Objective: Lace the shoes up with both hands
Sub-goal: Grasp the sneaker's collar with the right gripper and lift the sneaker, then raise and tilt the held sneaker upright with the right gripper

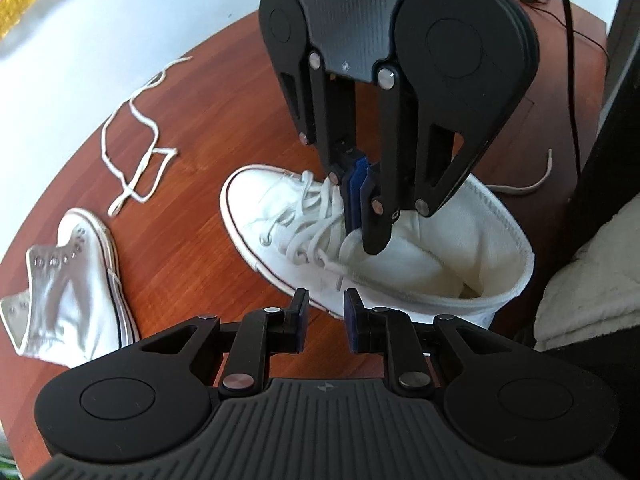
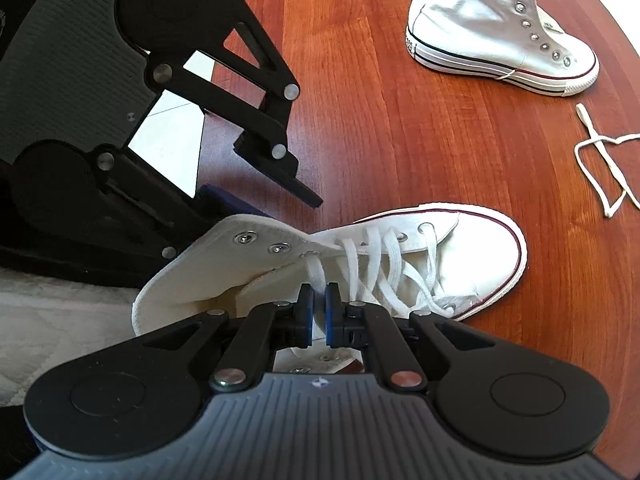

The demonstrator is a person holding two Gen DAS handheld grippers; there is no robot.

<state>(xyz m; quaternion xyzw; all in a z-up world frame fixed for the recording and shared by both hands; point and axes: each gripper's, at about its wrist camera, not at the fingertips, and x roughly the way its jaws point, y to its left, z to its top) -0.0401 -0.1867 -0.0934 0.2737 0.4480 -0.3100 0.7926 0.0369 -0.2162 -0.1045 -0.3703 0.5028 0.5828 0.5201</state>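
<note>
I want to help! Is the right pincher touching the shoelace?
Touching. The right wrist view shows the right gripper pads pinching the white shoelace.

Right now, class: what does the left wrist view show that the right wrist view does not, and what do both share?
Only the left wrist view: a lace end trailing behind the shoe's heel, and black cables.

Only the right wrist view: the right hand-held gripper shut on a lace strand.

Both: the half-laced shoe, the unlaced shoe, the loose lace and the wooden table.
</note>
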